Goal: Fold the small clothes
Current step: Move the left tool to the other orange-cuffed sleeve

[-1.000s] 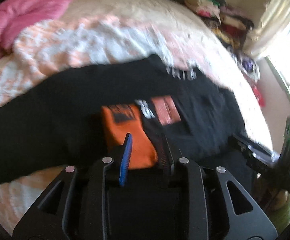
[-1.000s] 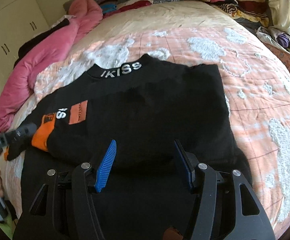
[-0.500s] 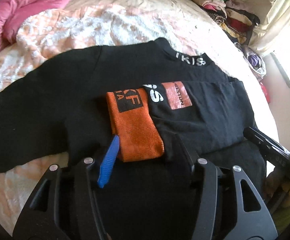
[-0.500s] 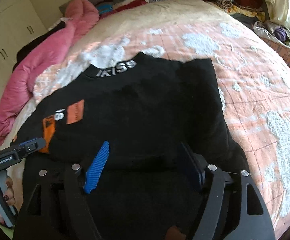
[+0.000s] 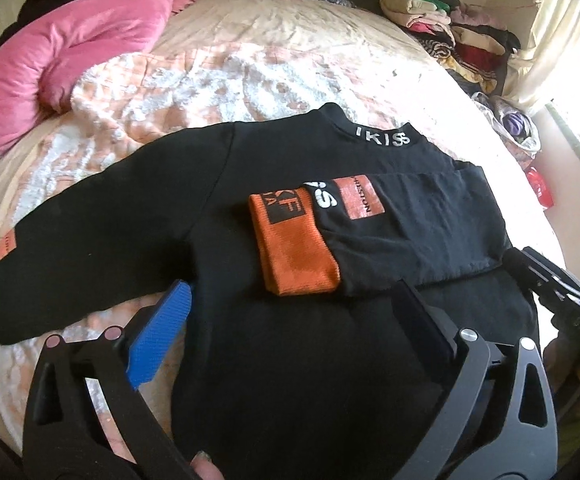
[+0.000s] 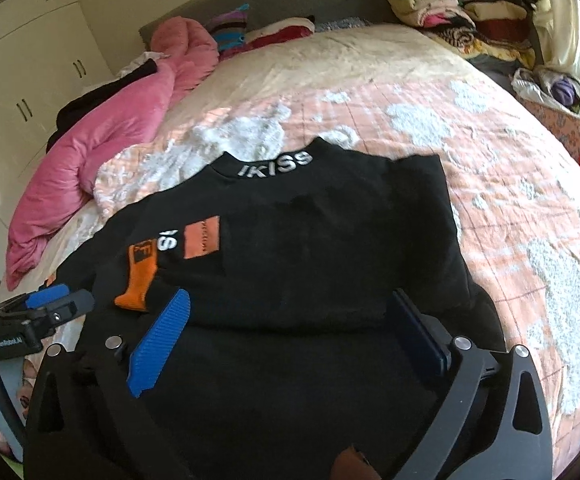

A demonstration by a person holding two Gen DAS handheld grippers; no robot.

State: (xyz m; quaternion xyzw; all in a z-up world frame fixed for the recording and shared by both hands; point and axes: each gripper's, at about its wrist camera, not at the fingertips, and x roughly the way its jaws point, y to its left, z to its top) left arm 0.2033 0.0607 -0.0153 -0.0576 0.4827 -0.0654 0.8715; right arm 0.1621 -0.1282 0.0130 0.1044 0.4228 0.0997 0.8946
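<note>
A black sweatshirt (image 5: pixel 194 216) with a white-lettered collar (image 5: pixel 384 138) lies flat on the bed; it also shows in the right wrist view (image 6: pixel 322 240). Its right sleeve is folded across the chest, orange cuff (image 5: pixel 294 252) near the middle. The other sleeve (image 5: pixel 42 264) stretches out to the left. My left gripper (image 5: pixel 290 320) is open and empty, just above the lower chest. My right gripper (image 6: pixel 290 328) is open and empty over the hem, below the folded sleeve. The left gripper (image 6: pixel 56 298) shows at the left edge of the right wrist view.
The bed has a peach and white blanket (image 6: pixel 490 152). A pink duvet (image 5: pixel 62 60) lies bunched at the far left. Stacks of folded clothes (image 6: pixel 462 12) sit at the far right corner. A basket (image 6: pixel 558 104) stands beside the bed on the right. White cupboards (image 6: pixel 22 72) stand at left.
My left gripper let go of the orange cuff, opened wide and pulled back. My right gripper also opened wider and pulled back a little. The sleeve stays folded across the chest.
</note>
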